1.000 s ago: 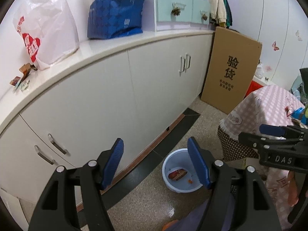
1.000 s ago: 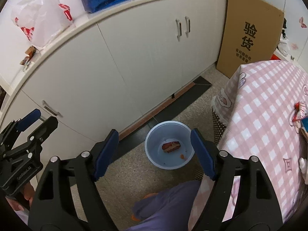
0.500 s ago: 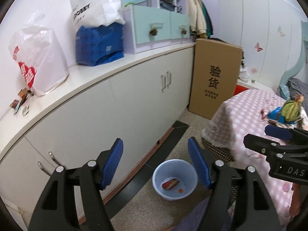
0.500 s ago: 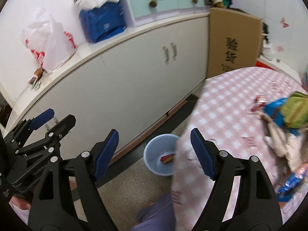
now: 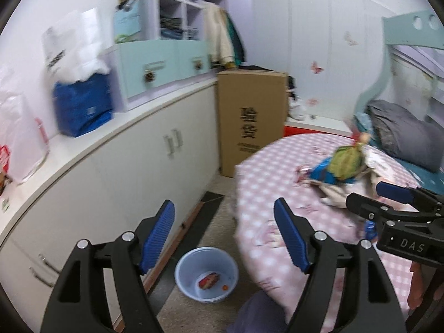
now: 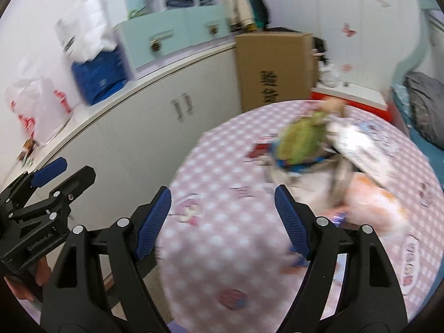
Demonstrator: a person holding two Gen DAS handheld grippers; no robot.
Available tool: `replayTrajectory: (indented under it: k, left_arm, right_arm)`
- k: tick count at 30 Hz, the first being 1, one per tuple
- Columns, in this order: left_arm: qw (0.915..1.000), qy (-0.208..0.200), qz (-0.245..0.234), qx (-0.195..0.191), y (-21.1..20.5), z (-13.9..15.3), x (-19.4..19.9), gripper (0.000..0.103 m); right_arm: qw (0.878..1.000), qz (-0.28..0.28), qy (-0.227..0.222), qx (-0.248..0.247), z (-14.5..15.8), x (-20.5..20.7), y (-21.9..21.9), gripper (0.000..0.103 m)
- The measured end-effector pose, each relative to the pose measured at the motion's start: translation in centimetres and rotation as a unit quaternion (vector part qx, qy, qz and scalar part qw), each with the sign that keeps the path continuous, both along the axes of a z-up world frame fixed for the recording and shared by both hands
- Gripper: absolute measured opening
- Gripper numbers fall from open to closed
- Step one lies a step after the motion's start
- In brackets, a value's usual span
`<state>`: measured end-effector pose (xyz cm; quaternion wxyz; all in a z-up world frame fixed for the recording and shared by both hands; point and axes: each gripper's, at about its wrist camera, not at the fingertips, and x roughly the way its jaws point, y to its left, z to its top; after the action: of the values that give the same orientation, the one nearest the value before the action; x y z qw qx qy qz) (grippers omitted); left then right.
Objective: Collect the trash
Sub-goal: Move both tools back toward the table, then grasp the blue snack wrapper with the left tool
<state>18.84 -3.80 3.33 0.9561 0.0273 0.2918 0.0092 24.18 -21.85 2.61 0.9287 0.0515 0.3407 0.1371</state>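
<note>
1. Your left gripper (image 5: 224, 236) has its fingers (image 5: 158, 236) spread with nothing between them; they have just been opening a little wider. Your right gripper (image 6: 222, 222) is likewise released, its blue fingers (image 6: 291, 222) apart and empty.
2. Just below your left gripper, on the floor, stands the pale blue basin (image 5: 206, 273). A red wrapper (image 5: 208, 280) and a small orange scrap (image 5: 225, 287) lie in it.
3. Beside the basin, to its right, hangs the edge of the pink checked cloth (image 5: 266, 194) that covers the round bench (image 6: 222, 249). Your right gripper hovers over this cloth, apart from it.
4. Farther along the bench lies the trash pile (image 6: 302, 144): a green crumpled bag on top of blue packaging, with white printed wrapping just to its right. A small red wrapper (image 6: 259, 148) lies touching the pile's left side. Both views are blurred here, so finer detail cannot be told.
5. Left of the bench runs the white cabinet (image 5: 138, 172), bearing a blue bag (image 5: 83, 108) and white plastic bags (image 5: 19, 138).
6. Beyond the bench, a tall cardboard box (image 5: 251, 122) stands against the cabinet's end.
7. Farthest right, a grey pillow (image 5: 402, 136) lies on the bed.
</note>
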Motion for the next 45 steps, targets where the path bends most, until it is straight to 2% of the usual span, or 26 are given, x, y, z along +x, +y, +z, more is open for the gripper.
replayTrajectory:
  k: [5, 11, 16, 22, 29, 31, 32, 33, 34, 35, 37, 40, 45]
  left_arm:
    - [0.9983, 0.01, -0.057, -0.001, -5.2, -0.4, 0.9, 0.078]
    - [0.9914, 0.04, -0.123, -0.019, -11.1, -1.9, 2.4, 0.084]
    - [0.9773, 0.108, -0.175, -0.049, -15.4, -5.1, 4.1, 0.084]
    - [0.9678, 0.143, -0.205, -0.029, -18.9, -7.5, 4.6, 0.084]
    - [0.9647, 0.173, -0.198, -0.013, -20.3, -10.1, 6.2, 0.084]
    - [0.9641, 0.175, -0.199, -0.019, -20.3, -10.6, 6.4, 0.073]
    - [0.9625, 0.18, -0.202, -0.024, -20.2, -10.8, 6.5, 0.049]
    - [0.9628, 0.181, -0.199, -0.026, -20.0, -10.9, 6.8, 0.032]
    - [0.9642, 0.175, -0.198, -0.027, -19.6, -10.8, 6.8, 0.022]
    - [0.9602, 0.178, -0.211, -0.042, -19.1, -10.6, 6.7, 0.012]
    - [0.9557, 0.173, -0.23, -0.061, -18.1, -10.1, 6.3, 0.01]
    - [0.9591, 0.151, -0.233, -0.054, -17.2, -9.4, 5.4, 0.009]
    - [0.964, 0.138, -0.221, -0.055, -15.5, -8.5, 4.9, 0.009]
  right_arm:
    - [0.998, -0.057, 0.002, 0.005, -0.8, -1.2, -5.5, 0.076]
    - [0.993, -0.116, 0.015, 0.015, -2.1, -2.3, -11.0, 0.076]
    - [0.987, -0.159, 0.024, 0.007, -3.1, -2.8, -14.3, 0.076]
    - [0.982, -0.186, 0.046, 0.0, -4.8, -3.0, -16.7, 0.076]
    - [0.98, -0.184, 0.075, -0.003, -6.6, -2.5, -17.0, 0.076]
    - [0.98, -0.182, 0.077, -0.01, -6.7, -2.3, -16.9, 0.08]
    - [0.98, -0.181, 0.077, -0.014, -6.7, -2.2, -16.9, 0.082]
    - [0.981, -0.178, 0.074, -0.018, -6.7, -2.1, -16.9, 0.084]
    - [0.982, -0.174, 0.071, -0.024, -6.7, -2.0, -16.8, 0.084]
    - [0.983, -0.17, 0.069, -0.03, -6.6, -1.9, -16.7, 0.085]
    - [0.984, -0.159, 0.063, -0.044, -6.4, -1.4, -16.5, 0.087]
    - [0.986, -0.139, 0.059, -0.067, -6.0, -0.2, -15.8, 0.087]
    - [0.988, -0.09, 0.06, -0.107, -6.1, 2.3, -13.5, 0.088]
